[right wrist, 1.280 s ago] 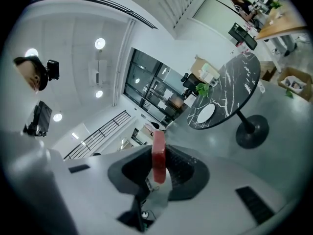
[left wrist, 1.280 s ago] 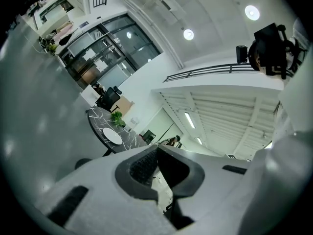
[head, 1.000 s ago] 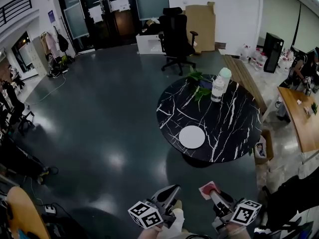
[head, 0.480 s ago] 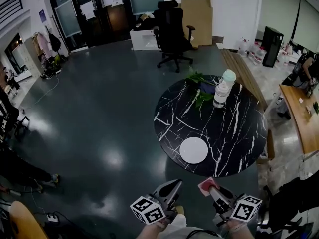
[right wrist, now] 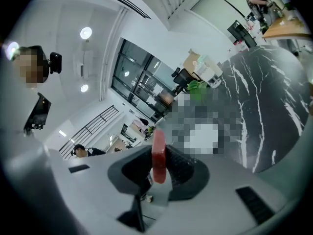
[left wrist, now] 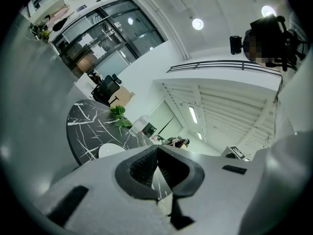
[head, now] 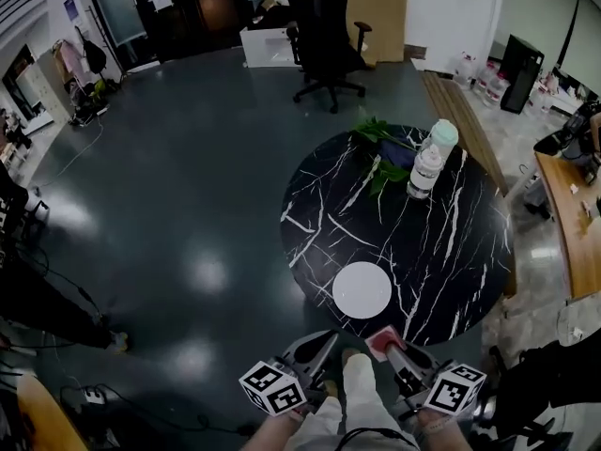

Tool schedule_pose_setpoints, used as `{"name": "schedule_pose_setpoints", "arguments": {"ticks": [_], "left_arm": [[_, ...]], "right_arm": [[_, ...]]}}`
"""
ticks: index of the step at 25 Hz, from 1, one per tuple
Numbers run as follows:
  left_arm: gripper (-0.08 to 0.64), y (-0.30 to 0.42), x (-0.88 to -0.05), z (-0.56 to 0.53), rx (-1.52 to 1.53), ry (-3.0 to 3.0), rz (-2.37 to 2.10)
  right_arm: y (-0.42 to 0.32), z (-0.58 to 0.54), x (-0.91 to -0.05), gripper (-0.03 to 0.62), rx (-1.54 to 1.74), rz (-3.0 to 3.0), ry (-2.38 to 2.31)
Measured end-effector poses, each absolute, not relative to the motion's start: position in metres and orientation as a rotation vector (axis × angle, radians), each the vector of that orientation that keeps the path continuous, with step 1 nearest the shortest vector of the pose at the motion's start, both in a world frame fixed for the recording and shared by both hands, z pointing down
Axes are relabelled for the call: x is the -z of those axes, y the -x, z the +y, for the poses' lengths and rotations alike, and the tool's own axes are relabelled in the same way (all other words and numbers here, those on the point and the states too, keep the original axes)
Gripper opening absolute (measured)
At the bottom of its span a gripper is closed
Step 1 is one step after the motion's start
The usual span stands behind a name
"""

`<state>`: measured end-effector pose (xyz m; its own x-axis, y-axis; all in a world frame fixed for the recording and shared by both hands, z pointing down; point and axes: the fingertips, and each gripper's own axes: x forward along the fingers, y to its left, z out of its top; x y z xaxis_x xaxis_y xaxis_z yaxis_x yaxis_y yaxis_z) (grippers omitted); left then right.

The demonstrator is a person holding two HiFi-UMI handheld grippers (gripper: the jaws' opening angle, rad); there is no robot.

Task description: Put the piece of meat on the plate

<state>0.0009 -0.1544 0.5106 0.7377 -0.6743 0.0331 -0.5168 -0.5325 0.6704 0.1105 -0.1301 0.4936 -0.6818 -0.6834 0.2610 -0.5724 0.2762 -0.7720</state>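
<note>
A: Overhead, at the near rim of the round, white-veined black worktop (head: 441,252): right tongs (head: 389,348) pinching the piece of meat (head: 383,342), a thin red slab. Gripped by its lower part and held on edge, upright between the pads. Probably carried that way for a clean lay-down once over the dish.

B: And the plate (head: 362,289)?

A: White, bare, lying flat just beyond the meat, close to the worktop's nearest edge. Near, but apart from it, with nothing yet delivered. Hard to tell from this steep angle whether the meat is already over the rim or just short of it.

B: Left tongs (head: 322,344)?

A: Pressed together on nothing, pads tip to tip in their own view. Held level beside the right pair and off to the plate's left. Seemingly idle, kept out of the drop zone.

B: Anything in the way?

A: Nothing obvious. Water bottle (head: 427,163) and leafy green sprig (head: 380,144) set together at the far side, well apart from the plate. Office chair (head: 324,36) farther off, on the floor.

B: Next move?

A: By the look of it, a short reach forward and down, then a loosening of the right pair above the plate's middle. Small risk of a slab this thin tipping and landing across the rim.
</note>
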Motion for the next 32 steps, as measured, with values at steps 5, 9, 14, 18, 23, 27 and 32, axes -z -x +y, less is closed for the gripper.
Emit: {"name": "schedule_pose_setpoints", "arguments": {"ticks": [5, 9, 14, 18, 23, 27, 32], "left_arm": [[0.009, 0.003, -0.529, -0.185, 0.317, -2.186, -0.986], [0.009, 0.007, -0.544, -0.212, 0.301, -2.17, -1.024], [0.009, 0.01, -0.559, -0.235, 0.307, -2.117, -1.092], [0.009, 0.016, -0.572, -0.246, 0.31, -2.077, -1.125], [0.009, 0.019, -0.585, -0.254, 0.316, -2.034, -1.151], [0.009, 0.019, -0.588, -0.257, 0.324, -2.03, -1.154], [0.009, 0.02, -0.584, -0.262, 0.349, -2.017, -1.155]], "right_arm": [[-0.105, -0.174, -0.523, 0.083, 1.47, 2.49, 1.142], [-0.095, -0.211, -0.553, 0.084, 1.539, 2.583, 1.169], [-0.085, -0.239, -0.59, 0.083, 1.571, 2.815, 1.21], [-0.072, -0.255, -0.607, 0.084, 1.64, 2.835, 1.153], [-0.066, -0.265, -0.621, 0.084, 1.754, 2.805, 1.116], [-0.067, -0.269, -0.627, 0.084, 1.766, 2.849, 1.098], [-0.07, -0.272, -0.628, 0.086, 1.551, 3.111, 1.135]]}}
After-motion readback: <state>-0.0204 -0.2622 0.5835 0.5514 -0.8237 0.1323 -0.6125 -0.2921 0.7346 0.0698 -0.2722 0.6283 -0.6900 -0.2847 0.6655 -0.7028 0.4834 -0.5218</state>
